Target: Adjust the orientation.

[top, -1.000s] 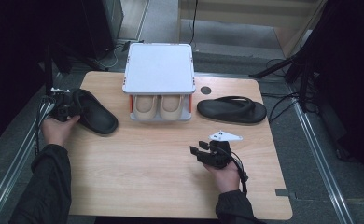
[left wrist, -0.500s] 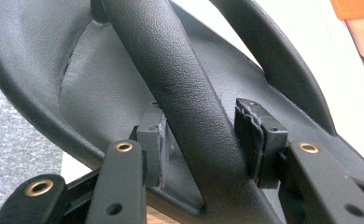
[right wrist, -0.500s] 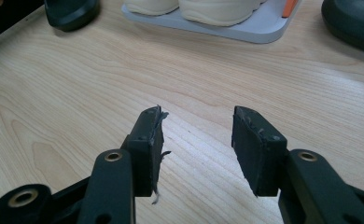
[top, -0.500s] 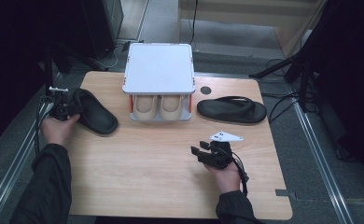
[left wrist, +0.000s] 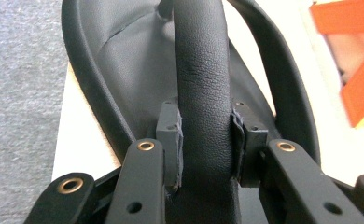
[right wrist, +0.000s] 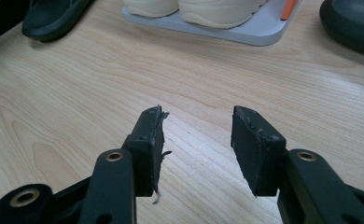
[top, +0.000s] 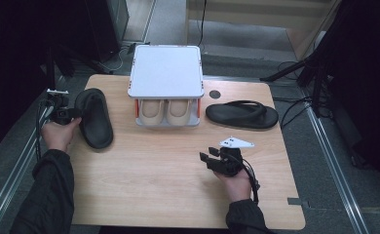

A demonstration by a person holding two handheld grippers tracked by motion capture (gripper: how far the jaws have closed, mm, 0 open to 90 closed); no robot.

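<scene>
Change: since the earlier frames the left gripper point(top: 70, 113) has just been closing its jaws, with the strap point(left wrist: 203, 88) of the black slide sandal point(top: 94, 117) between them; both hands, the sandals and the rack lie where they lay before.
Left gripper: at the table's left edge, held in the left hand point(top: 59, 134); in the left gripper view its pads point(left wrist: 170, 135) press on either side of the strap, so it has hold of the sandal by the strap.
Black slide sandal: flat on the table point(top: 154, 195) along the left edge, toward the far left corner, just left of the rack and apart from it.
Right gripper: point(top: 208, 159) low over the table toward the near right part, held in the right hand point(top: 234, 178); in the right gripper view its jaws stand apart with bare wood between the pads point(right wrist: 148, 149), holding nothing.
Shoe rack: point(top: 166, 73) white, with orange posts, at the middle of the far edge; a pair of cream shoes point(top: 166, 111) stands side by side on its lower shelf.
Black flip-flop: point(top: 241, 114) flat on the table just right of the rack, toward the far right corner, well apart from the right gripper.
Table hole: a small dark round hole point(top: 215, 94) sits between the rack and the flip-flop, near the far edge.
</scene>
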